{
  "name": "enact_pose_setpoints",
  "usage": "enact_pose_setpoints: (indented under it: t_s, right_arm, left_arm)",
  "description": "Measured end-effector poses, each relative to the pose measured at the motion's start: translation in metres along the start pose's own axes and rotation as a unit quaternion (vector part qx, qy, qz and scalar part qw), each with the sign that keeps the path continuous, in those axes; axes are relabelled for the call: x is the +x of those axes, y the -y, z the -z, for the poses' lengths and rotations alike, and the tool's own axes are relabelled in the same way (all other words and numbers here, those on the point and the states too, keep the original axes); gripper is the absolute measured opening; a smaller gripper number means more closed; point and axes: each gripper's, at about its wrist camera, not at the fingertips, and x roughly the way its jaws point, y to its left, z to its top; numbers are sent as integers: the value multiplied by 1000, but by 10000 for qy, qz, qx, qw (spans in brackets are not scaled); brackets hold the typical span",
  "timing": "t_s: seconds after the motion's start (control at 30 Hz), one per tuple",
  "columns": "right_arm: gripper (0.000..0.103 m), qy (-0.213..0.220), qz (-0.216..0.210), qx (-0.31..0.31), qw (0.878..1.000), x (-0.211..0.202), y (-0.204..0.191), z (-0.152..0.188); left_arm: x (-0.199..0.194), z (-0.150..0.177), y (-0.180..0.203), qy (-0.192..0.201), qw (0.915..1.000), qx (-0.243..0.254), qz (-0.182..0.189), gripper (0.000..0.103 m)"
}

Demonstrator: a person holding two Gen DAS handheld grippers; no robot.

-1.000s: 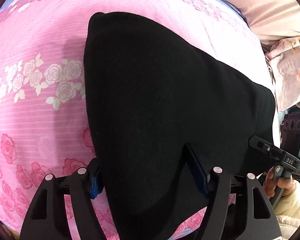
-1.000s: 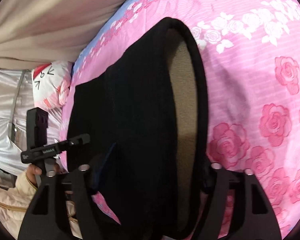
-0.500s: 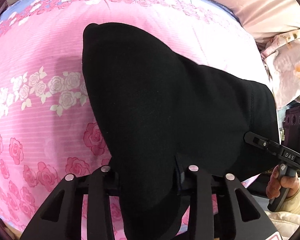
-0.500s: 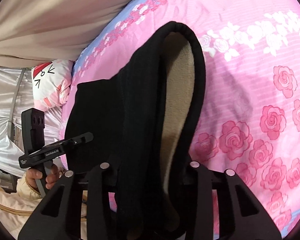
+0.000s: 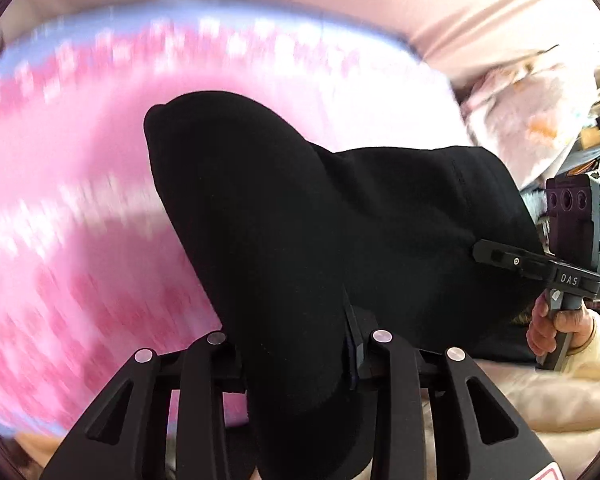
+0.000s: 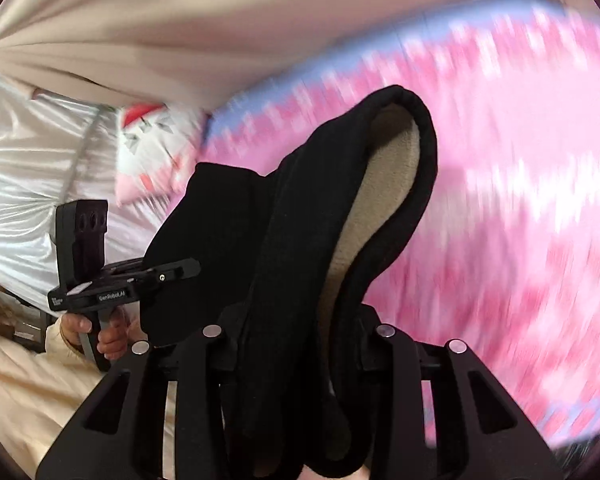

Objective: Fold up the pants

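A: Where are the pants (image 5: 300, 216) right now?

B: Lifted off the bed (image 5: 72, 184), hanging between the two tools. The left tool (image 5: 296, 344) has a thick fold of the black cloth bunched between its fingers, and the cloth drapes down over the front of it.

A: So that tool is clamped?

B: Closed onto the pants, yes, as far as the bulk of fabric lets it. In the right wrist view the right tool (image 6: 300, 340) is the same: closed on a gathered bunch of the pants (image 6: 292, 240), with the fabric spilling down between the fingers.

A: Can you see both tools at once?

B: From the left wrist view the right tool (image 5: 496, 256) shows at the far right edge of the cloth, gripped by the person's right hand (image 5: 556, 328). From the right wrist view the left tool (image 6: 188, 268) sits at the left of the cloth, held by the left hand (image 6: 96, 332).

A: Anything else about the garment?

B: Its opening faces the right wrist camera, showing a tan fleece lining (image 6: 380, 208) inside a rolled black hem.

A: And the surroundings?

B: The bed (image 6: 520, 200) has a pink rose-patterned cover, heavily blurred in both views. A beige curtain (image 6: 220, 32) hangs behind it, and a white and pink pillow (image 6: 152, 152) lies beside the bed's edge
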Motion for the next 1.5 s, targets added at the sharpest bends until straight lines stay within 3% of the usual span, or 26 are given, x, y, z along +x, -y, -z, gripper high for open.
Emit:
enact_pose_setpoints:
  t_s: [0.13, 0.27, 0.37, 0.47, 0.5, 0.57, 0.6, 0.63, 0.67, 0.7, 0.77, 0.83, 0.87, 0.9, 0.93, 0.97, 1.0, 1.07, 1.13, 1.17, 1.2, 1.27, 1.33, 1.4, 1.43, 1.5]
  right_arm:
    - [34, 671, 56, -527, 9963, 3, -5, -67]
    - [34, 856, 53, -447, 9953, 51, 31, -118]
    - [34, 830, 88, -237, 9962, 109, 77, -144]
    - [34, 622, 257, 62, 9977, 169, 122, -156]
    - [35, 466, 350, 260, 9980, 193, 142, -156]
    - [49, 397, 497, 528, 9966, 222, 172, -150]
    - [54, 666, 110, 648, 9956, 221, 186, -145]
    - [55, 695, -59, 727, 9949, 220, 191, -143]
    - [55, 672, -136, 815, 9943, 217, 194, -142]
    - [57, 628, -109, 977, 9932, 210, 197, -141]
    - [66, 843, 196, 1220, 9888, 184, 203, -137]
    - [69, 1297, 733, 1266, 9807, 141, 196, -126]
    - [68, 1518, 792, 1113, 9789, 123, 185, -123]
    - [59, 1692, 768, 821, 9791, 109, 169, -122]
    - [49, 1686, 896, 321, 9811, 105, 142, -126]
    - [43, 1549, 1033, -65, 9825, 109, 125, -129]
    - [29, 1366, 1151, -378, 9832, 121, 109, -132]
    - [20, 822, 1378, -640, 9850, 164, 103, -135]
    - [18, 493, 1845, -692, 9792, 198, 123, -131]
    - [18, 471, 1835, -617, 9800, 209, 137, -127]
    - [16, 713, 1663, -602, 9816, 207, 143, -124]
    - [16, 657, 1491, -315, 9861, 200, 148, -130]
    - [21, 724, 1474, -71, 9864, 172, 135, -132]
    - [21, 982, 1493, -171, 9838, 143, 111, -127]
    - [23, 1133, 1718, -265, 9782, 125, 93, -122]
    - [24, 1277, 2055, -442, 9693, 104, 65, -112]
  left_arm:
    - [-42, -60, 4, 991, 9945, 323, -121, 29]
    - [-39, -115, -8, 1528, 9867, 493, -268, 29]
    - [3, -165, -34, 1620, 9842, 533, -471, 29]
    - [64, -198, -76, 1392, 9883, 298, -545, 30]
    - [80, -200, -92, 1318, 9896, 205, -534, 30]
    - [133, -209, -127, 1059, 9926, -35, -597, 31]
    - [150, -210, -136, 960, 9925, -122, -745, 37]
    - [165, -208, -148, 983, 9915, -191, -830, 57]
    - [170, -202, -164, 1313, 9885, -370, -660, 63]
    - [172, -199, -175, 1402, 9878, -526, -438, 70]
    - [168, -193, -186, 1525, 9863, -627, -91, 70]
    - [157, -189, -191, 1499, 9864, -662, -116, 66]
    - [143, -185, -192, 1589, 9849, -651, -201, 66]
    - [132, -182, -190, 1670, 9834, -605, -365, 64]
    - [113, -178, -183, 1801, 9795, -482, -760, 62]
    - [97, -176, -175, 1934, 9745, -386, -1074, 62]
    - [87, -176, -170, 1999, 9715, -335, -1226, 62]
    - [81, -175, -155, 1971, 9699, -206, -1412, 62]
    - [102, -180, -135, 1645, 9704, -74, -1764, 59]
    - [117, -180, -133, 1454, 9708, -57, -1908, 58]
    - [138, -180, -131, 1201, 9707, -58, -2080, 56]
    - [176, -177, -138, 968, 9665, -87, -2378, 61]
    - [176, -170, -144, 1191, 9606, -211, -2504, 75]
    - [164, -174, -147, 1073, 9640, -402, -2398, 67]
    - [153, -174, -143, 1090, 9629, -455, -2425, 66]
    - [123, -169, -125, 1266, 9507, -395, -2803, 67]
